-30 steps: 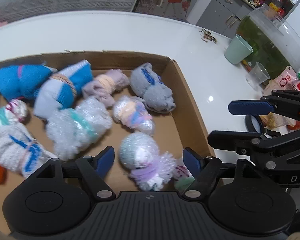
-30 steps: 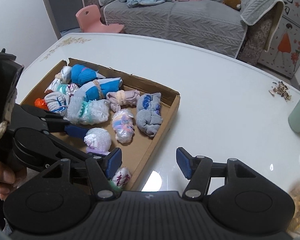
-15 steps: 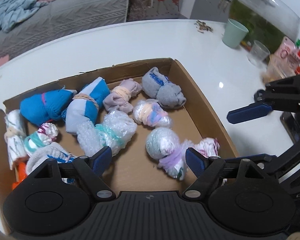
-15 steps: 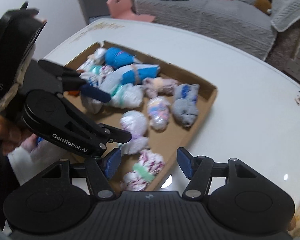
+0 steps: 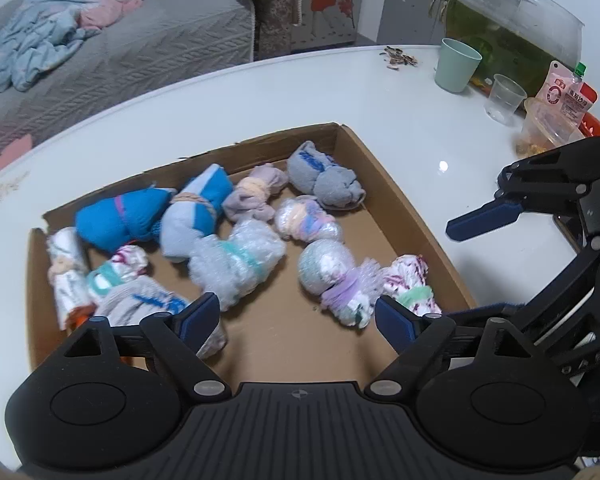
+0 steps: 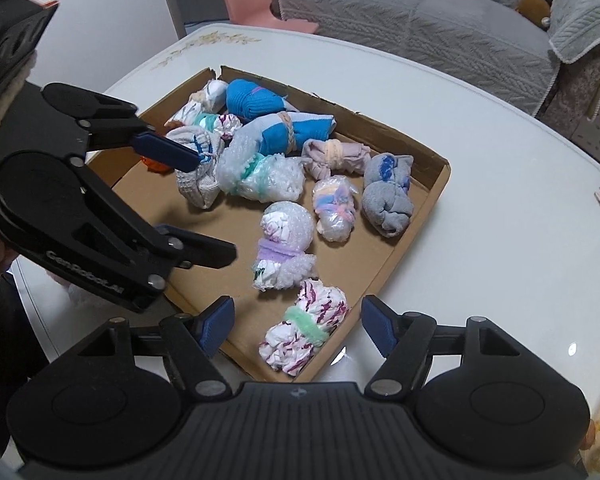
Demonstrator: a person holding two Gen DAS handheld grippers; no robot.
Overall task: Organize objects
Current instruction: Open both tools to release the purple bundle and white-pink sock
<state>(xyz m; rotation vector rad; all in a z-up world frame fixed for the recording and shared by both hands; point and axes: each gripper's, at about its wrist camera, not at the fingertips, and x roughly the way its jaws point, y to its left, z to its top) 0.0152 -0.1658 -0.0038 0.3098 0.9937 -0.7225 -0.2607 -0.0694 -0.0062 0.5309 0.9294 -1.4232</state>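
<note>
Lying in a shallow cardboard box (image 6: 428, 200) on a glossy white table (image 6: 480, 168) are soft rolled bundles: knitted socks and crinkly bubble-wrap parcels, each cinched with a band. Nearest is a white-and-purple patterned bundle (image 6: 306, 326) with a fuzzy green tie. The right gripper (image 6: 296, 326) hovers just above it, blue-padded fingers spread wide, touching nothing. The left gripper (image 5: 298, 318) hangs over the box, equally wide and empty.

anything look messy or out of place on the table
Yes: a small pile of seed husks lies spilled on the white table beside the green cup. The box's torn far rim looks ragged. The bundles inside lie loosely, none outside it.
</note>
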